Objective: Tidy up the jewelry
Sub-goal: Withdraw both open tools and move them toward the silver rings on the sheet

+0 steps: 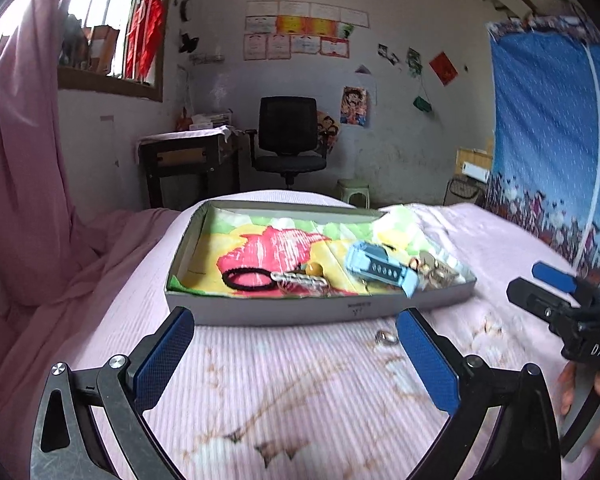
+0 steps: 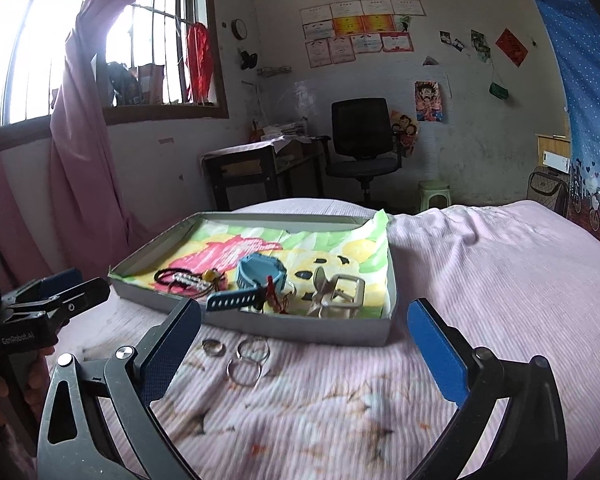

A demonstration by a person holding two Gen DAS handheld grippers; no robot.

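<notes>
pink ribbed bedspread covers the bed, printed with a faint brown branch pattern near the cameras. left gripper hovers low over the cloth in front of the tray, its blue-padded fingers spread wide with nothing between them. grey shallow tray sits on the bedspread just beyond, lined with a cartoon-print cloth in pink, yellow and green. inside, from left: black hair tie, a silvery beaded clip touching it, a small yellow bead, then a light blue watch with its strap lying toward the near wall, then a metal buckle at the right end. red thread lies tangled beside the watch strap. three thin metal rings lie loose on the bedspread, outside the tray and just in front of its near wall, close together; two of them appear to overlap. right gripper hovers above the cloth with these rings between and ahead of its fingers, not touching them, fingers spread wide and empty. office chair stands against the far wall.
</notes>
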